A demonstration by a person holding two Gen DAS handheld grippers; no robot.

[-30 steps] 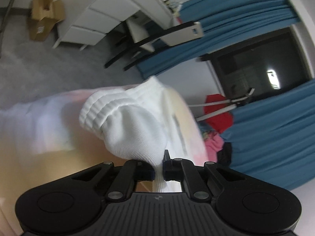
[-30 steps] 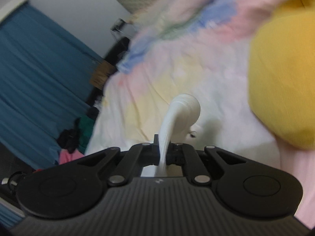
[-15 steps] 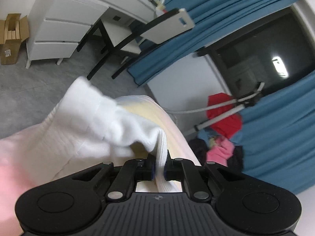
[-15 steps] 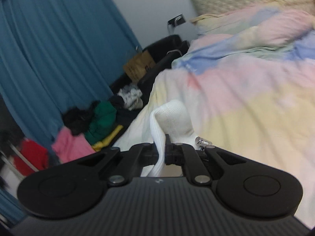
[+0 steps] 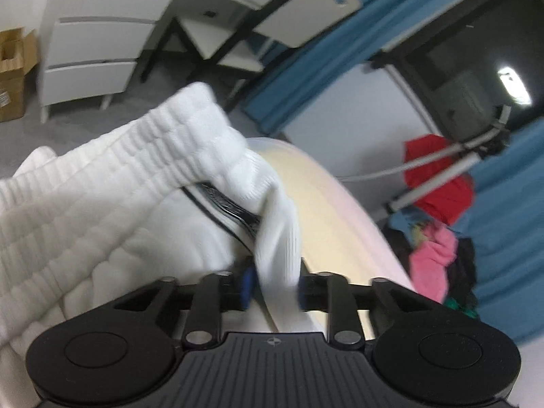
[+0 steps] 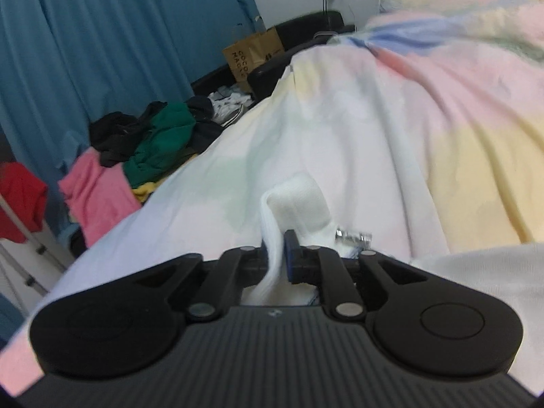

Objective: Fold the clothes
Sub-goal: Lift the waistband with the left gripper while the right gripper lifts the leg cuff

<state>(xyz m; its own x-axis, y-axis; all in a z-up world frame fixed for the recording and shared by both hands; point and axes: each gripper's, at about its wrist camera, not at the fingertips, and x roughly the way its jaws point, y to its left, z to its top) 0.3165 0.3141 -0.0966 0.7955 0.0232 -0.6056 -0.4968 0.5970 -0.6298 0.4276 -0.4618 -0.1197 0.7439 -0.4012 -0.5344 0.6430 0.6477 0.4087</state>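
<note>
1. White garment (image 5: 112, 204), thick and ribbed, bunches ahead and to the left of my left gripper (image 5: 273, 289); a fold of it sits between the jaws, which have just been opening and now stand apart, the pads not clearly pressing.
2. My right gripper (image 6: 276, 251) has also just been opening; a thin white edge (image 6: 272, 238) runs through the narrow gap, and I cannot tell if it is pinched.
3. Pastel bedspread (image 6: 425, 119) lies under and beyond both grippers.
4. Ahead of the left: white drawers (image 5: 91, 51), chair (image 5: 272, 23), blue curtains (image 5: 340, 78).
5. Left of the right gripper: clothes pile (image 6: 136, 149) on the floor.
</note>
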